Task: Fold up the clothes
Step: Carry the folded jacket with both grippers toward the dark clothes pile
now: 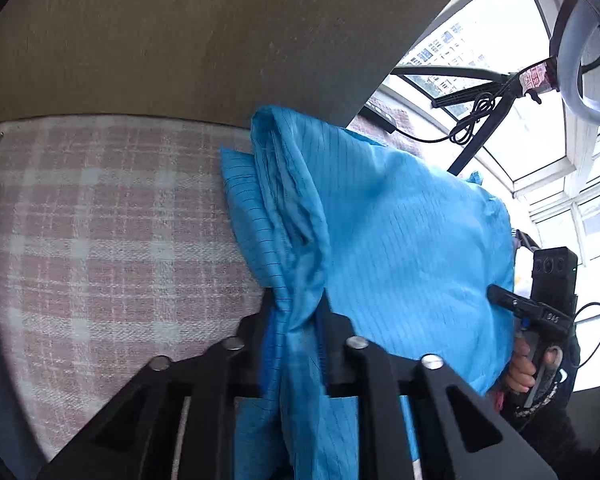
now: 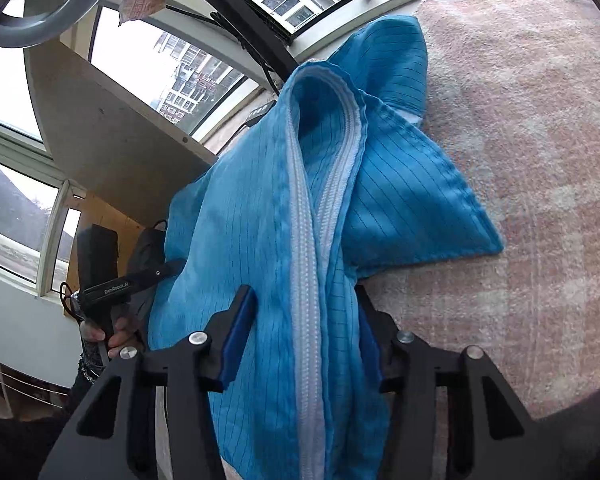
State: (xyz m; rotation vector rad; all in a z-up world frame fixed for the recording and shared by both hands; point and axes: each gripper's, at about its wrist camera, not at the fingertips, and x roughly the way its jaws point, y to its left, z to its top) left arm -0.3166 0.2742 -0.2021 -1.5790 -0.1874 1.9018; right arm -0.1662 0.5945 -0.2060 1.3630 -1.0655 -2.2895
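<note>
Only two bits of lettering show. In the right wrist view, the black body of the left gripper point(image 2: 120, 284) — held in a hand at the left edge — carries white lettering that reads "GenRobot.AI". In the left wrist view, the right gripper point(image 1: 548, 314) bears small pale marks that look like "045" — too small to read with certainty. A pink patterned tag point(image 2: 142, 2) by the window has print too blurred to read.

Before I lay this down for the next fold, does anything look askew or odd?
Yes: the blue garment is bunched rather than flat. In the left hand-held gripper it is twisted into a rope, and by the right hand-held gripper the white zipper edge curls over itself.
</note>
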